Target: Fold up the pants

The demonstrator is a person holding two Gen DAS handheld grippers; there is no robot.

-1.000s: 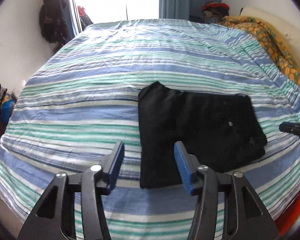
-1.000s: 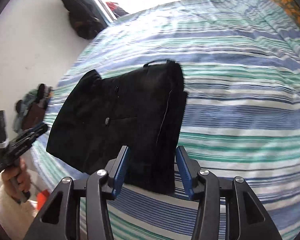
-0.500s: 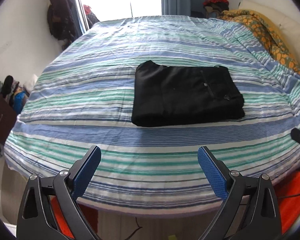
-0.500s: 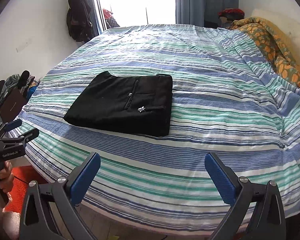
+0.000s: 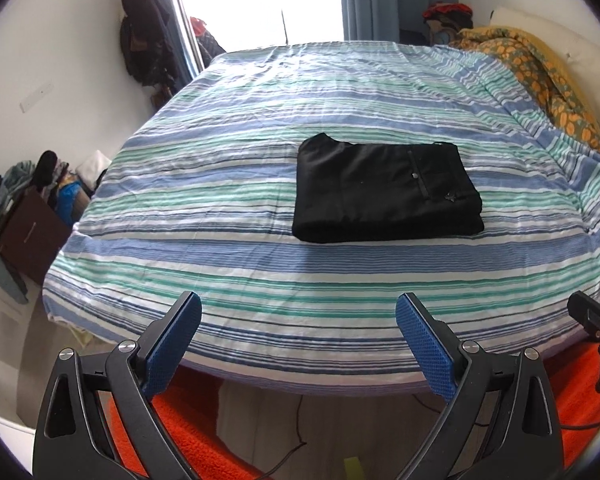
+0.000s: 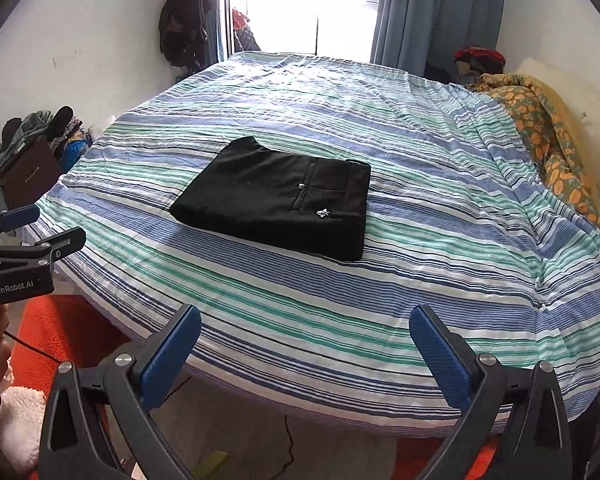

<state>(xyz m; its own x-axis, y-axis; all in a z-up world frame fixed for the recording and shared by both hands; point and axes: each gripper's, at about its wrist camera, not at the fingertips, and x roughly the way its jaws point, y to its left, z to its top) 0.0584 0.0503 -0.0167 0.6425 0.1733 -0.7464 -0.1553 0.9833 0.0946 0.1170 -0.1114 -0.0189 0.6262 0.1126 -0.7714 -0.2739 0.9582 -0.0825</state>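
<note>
One pair of black pants (image 5: pixel 386 196) lay folded into a flat rectangle on the striped bed (image 5: pixel 228 216), nearer its near edge, well apart from both tools. Left gripper (image 5: pixel 298 326) and right gripper (image 6: pixel 305 338) each hung past the bed's near edge, jaws just swung wide with nothing between them. Soft, light cloth, I judged — limp and apt to slump, best pinched at the thick folded edges. No containers showed.

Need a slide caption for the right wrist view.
Folded black pants lie on the striped bed; open right gripper empty at the bed's edge.
</note>
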